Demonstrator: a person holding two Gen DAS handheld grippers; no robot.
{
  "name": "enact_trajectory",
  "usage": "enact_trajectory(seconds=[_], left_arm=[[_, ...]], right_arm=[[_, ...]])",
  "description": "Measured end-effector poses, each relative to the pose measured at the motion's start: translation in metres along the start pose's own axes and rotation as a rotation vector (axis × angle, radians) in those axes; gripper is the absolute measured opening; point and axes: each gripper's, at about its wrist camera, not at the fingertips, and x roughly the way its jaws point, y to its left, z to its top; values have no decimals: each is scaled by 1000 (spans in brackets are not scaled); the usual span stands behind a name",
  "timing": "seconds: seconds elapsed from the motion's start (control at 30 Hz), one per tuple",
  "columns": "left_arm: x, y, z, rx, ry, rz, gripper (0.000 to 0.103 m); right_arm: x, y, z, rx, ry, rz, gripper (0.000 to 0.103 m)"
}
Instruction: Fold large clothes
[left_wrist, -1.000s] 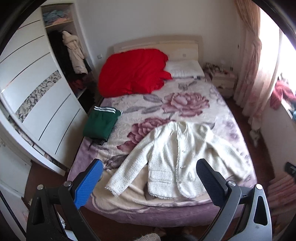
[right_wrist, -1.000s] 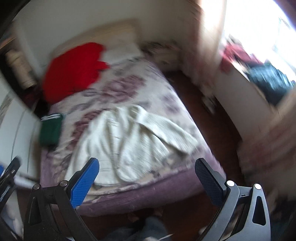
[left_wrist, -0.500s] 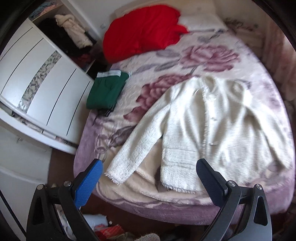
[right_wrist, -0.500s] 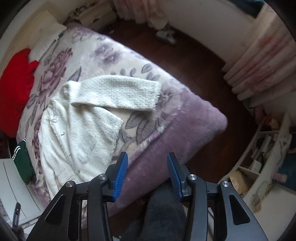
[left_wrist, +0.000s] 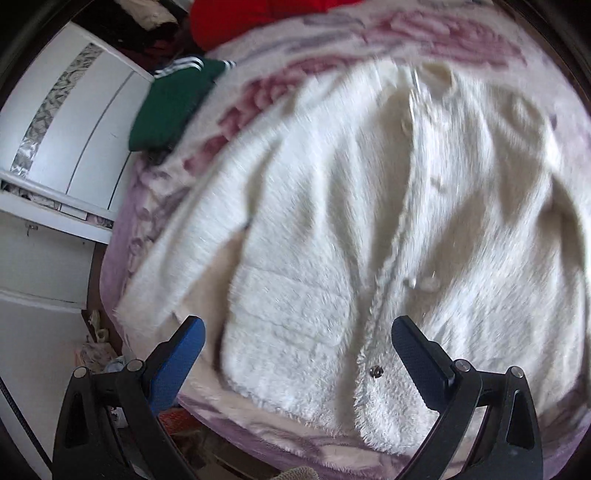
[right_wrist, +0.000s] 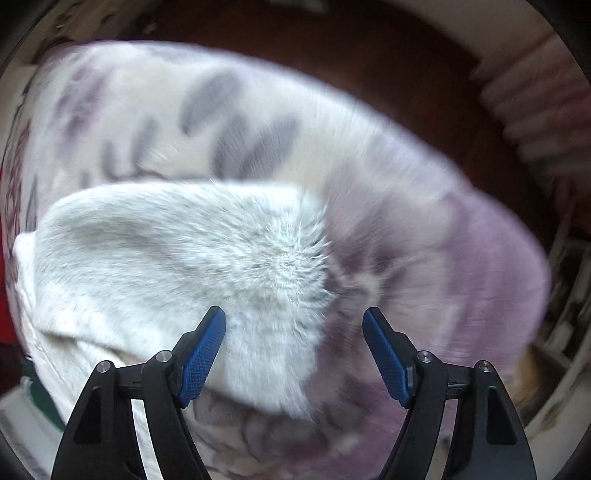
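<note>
- A white fuzzy jacket (left_wrist: 369, 206) lies flat and face up on the bed (left_wrist: 122, 236), which is covered by a floral blanket (right_wrist: 229, 110) in pink and purple.
- In the left wrist view the jacket's long axis runs from its collar, toward the head of the bed, down to its hem at the foot edge of the bed, nearest the camera.
- The button line runs along that same axis, with a small dark snap (left_wrist: 376, 371) close to the hem.
- The jacket's sleeve on the wardrobe side (left_wrist: 192, 236) angles out from the shoulder toward the foot corner of the bed, its cuff near the bed's edge.
- The left gripper (left_wrist: 297, 334) hovers over the hem of the jacket, its jaws wide apart and holding nothing.
- In the right wrist view the jacket's other sleeve (right_wrist: 177, 254) lies crosswise on the blanket, its cuff end pointing toward the bed's side edge.
- The right gripper (right_wrist: 293, 321) is just above that cuff, jaws apart and empty; the view is blurred.
- A folded green garment (left_wrist: 166, 107) with white stripes sits on the bed beside the jacket, toward the white wardrobe (left_wrist: 62, 122).
- A red cover (left_wrist: 258, 14) lies at the head of the bed.
</note>
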Motion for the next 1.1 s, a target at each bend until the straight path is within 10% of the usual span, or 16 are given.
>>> enact_trajectory(seconds=[0.17, 0.27, 0.4, 0.47, 0.6, 0.83, 0.9, 1.1], left_arm=[[21, -19, -17, 75, 5, 5, 103], [24, -19, -22, 88, 2, -11, 103], [32, -11, -26, 79, 0, -24, 103], [36, 0, -30, 48, 6, -27, 103], [42, 27, -45, -20, 25, -14, 103], [78, 61, -73, -55, 77, 54, 103], [82, 69, -74, -69, 79, 62, 103], [89, 82, -71, -106, 100, 46, 103]], right_arm=[[-1, 20, -16, -147, -104, 24, 12], [-26, -7, -7, -90, -223, -48, 11], [-18, -24, 20, -31, -168, -71, 17], [-23, -15, 17, -43, -154, -134, 34], [-35, 15, -38, -82, -192, -9, 41], [103, 97, -99, -73, 151, 292, 41], [115, 103, -110, -34, 102, 279, 15], [104, 70, -157, 41, -2, 150, 8]])
